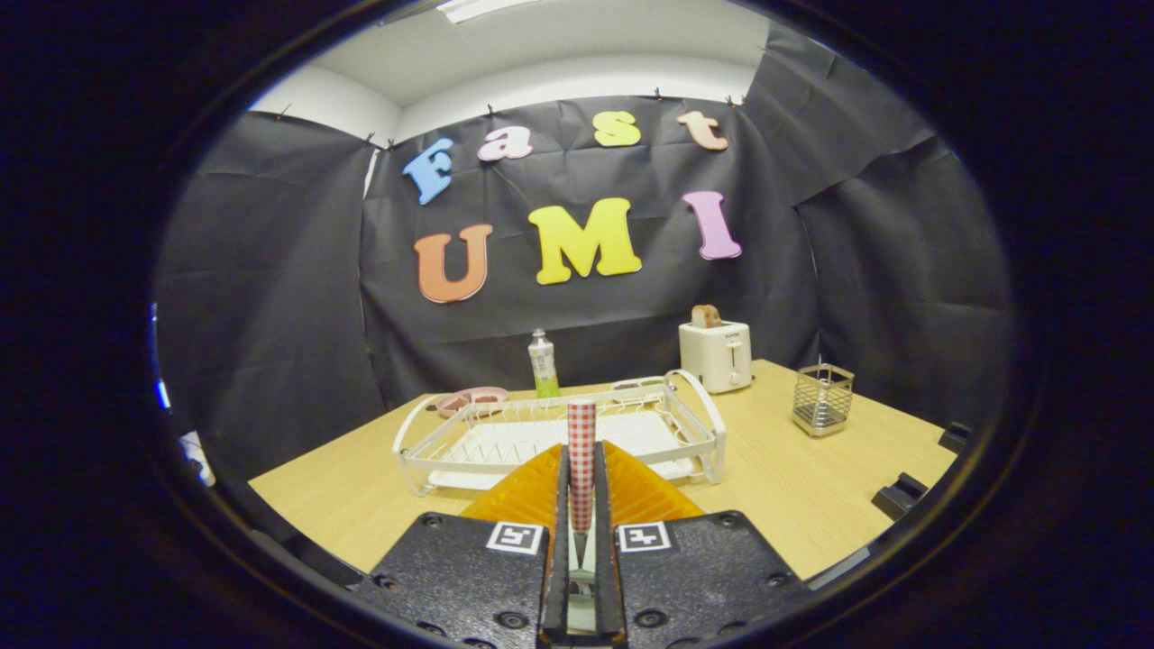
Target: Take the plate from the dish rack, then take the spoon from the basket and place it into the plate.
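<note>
My gripper [582,448] is shut on a spoon [581,422] with a red-and-white checked handle, which stands upright between the fingers with its end poking above them. Its bowl is hidden low between the fingers. Just beyond the fingers the white wire dish rack [433,442] stands on the wooden table. A pink plate [471,398] lies on the table behind the rack's far left corner. The wire cutlery basket [822,399] stands to the right of the rack.
A green dish-soap bottle [542,363] stands behind the rack, and a white toaster [717,354] with a slice of bread is at the back right. A small pale dish [629,389] sits at the rack's far side. Two dark blocks [899,495] lie near the table's right edge.
</note>
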The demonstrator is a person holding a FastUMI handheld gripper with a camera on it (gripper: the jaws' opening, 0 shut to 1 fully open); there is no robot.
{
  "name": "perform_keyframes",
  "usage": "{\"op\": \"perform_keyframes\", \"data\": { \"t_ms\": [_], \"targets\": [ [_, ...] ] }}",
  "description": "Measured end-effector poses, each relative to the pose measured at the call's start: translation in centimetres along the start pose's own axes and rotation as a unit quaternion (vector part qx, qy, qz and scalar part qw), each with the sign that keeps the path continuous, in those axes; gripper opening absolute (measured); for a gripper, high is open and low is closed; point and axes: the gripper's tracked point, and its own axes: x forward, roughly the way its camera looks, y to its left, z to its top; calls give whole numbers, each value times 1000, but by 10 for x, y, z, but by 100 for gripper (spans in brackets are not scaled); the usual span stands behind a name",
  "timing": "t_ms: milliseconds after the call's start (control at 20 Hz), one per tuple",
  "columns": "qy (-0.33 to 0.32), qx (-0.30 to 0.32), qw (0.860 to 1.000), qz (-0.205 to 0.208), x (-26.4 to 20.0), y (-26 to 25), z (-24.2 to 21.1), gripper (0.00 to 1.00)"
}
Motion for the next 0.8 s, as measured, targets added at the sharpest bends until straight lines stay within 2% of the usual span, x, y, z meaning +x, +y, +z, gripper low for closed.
{"op": "perform_keyframes", "data": {
  "t_ms": [150, 450, 550, 700, 800],
  "targets": [
    [12, 0, 1000, -1, 1, -2, -11, 18],
    [0, -15, 1000, -13, -6, -23, -2, 21],
    [0, -24, 1000, -15, -8, -26, -2, 26],
    [1, -26, 1000, -8, -16, -35, 6, 42],
    [10, -30, 999, -12, -22, -45, 9, 62]
  ]
}}
